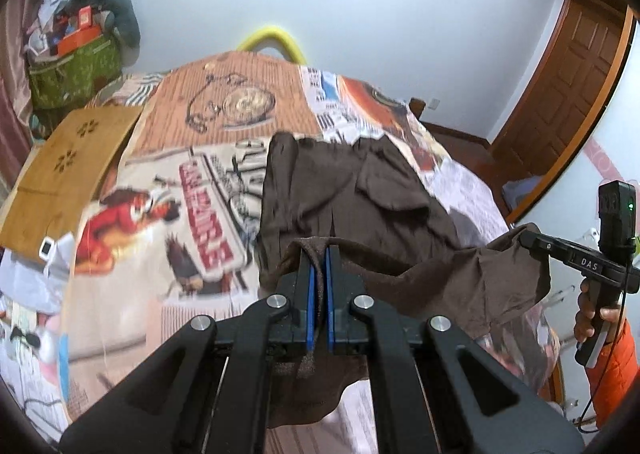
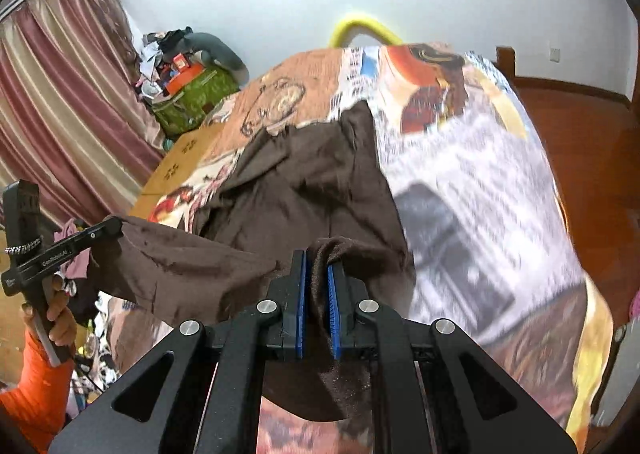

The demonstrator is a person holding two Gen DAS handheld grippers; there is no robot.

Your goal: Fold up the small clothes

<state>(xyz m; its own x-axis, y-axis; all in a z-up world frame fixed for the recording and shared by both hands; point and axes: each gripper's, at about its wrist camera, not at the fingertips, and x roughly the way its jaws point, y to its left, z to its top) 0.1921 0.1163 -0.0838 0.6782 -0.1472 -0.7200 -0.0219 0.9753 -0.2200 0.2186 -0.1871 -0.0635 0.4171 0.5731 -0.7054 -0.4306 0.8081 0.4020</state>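
Observation:
A small brown garment [image 1: 360, 193] hangs stretched between both grippers, its far end trailing on the printed bedspread [image 1: 168, 213]. My left gripper [image 1: 319, 250] is shut on one near corner of the cloth. My right gripper [image 2: 318, 258] is shut on the other near corner of the garment [image 2: 304, 181]. In the left wrist view the right gripper [image 1: 524, 236] shows at the right, pinching the cloth. In the right wrist view the left gripper [image 2: 118, 223] shows at the left, also pinching it.
A wooden lap tray [image 1: 68, 161] lies on the bed's left side. A green bag [image 1: 76, 73] piled with clutter stands by the curtain [image 2: 60, 93]. A wooden door [image 1: 568, 85] is at the right, a yellow tube [image 1: 272, 35] behind the bed.

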